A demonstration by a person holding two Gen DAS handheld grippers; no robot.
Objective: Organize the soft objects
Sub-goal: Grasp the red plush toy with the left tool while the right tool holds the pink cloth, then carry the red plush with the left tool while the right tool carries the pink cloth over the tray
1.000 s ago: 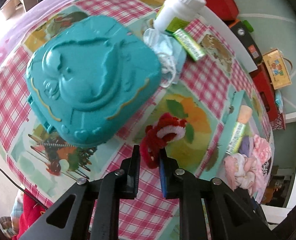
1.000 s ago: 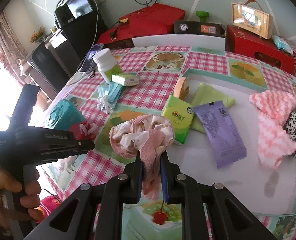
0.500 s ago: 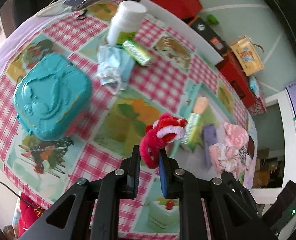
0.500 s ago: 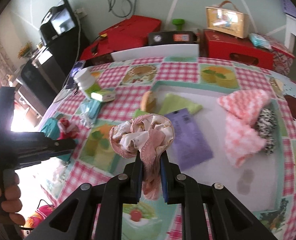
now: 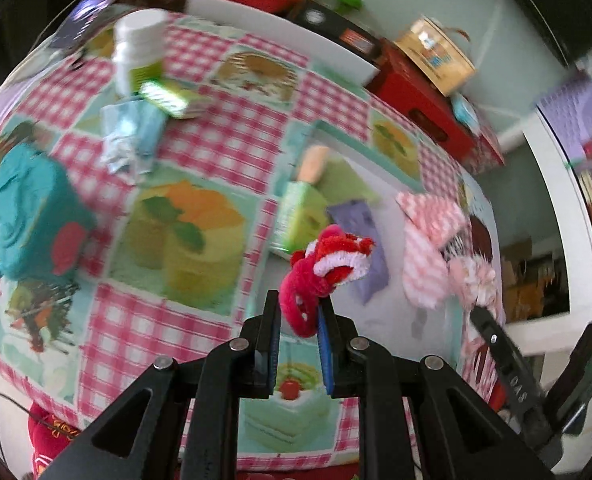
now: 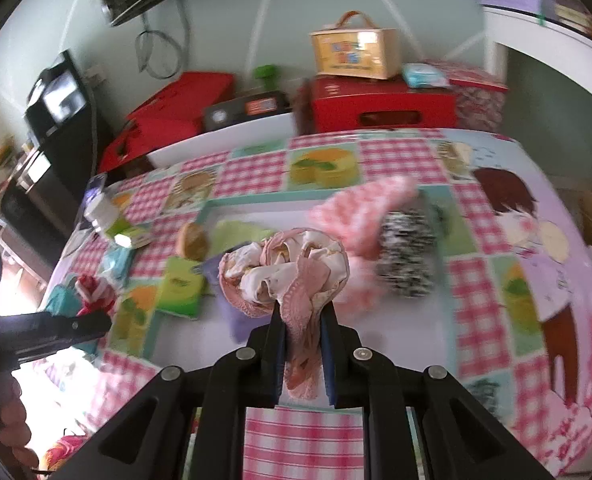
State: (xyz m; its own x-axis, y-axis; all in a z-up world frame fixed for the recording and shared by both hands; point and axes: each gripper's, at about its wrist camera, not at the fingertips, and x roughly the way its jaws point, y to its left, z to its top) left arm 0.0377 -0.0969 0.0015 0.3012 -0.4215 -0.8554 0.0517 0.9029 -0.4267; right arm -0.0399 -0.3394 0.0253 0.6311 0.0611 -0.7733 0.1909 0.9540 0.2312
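Left wrist view: my left claw pinches a red-and-white fuzzy scrunchie above the tabletop, white tray at one o'clock. My right claw grips a pink lace scrunchie over that tray; pink knitted cloth at one o'clock.

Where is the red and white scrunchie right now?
In the left wrist view the red and white scrunchie is clamped between the left gripper fingers, held above the white tray near the purple packet.
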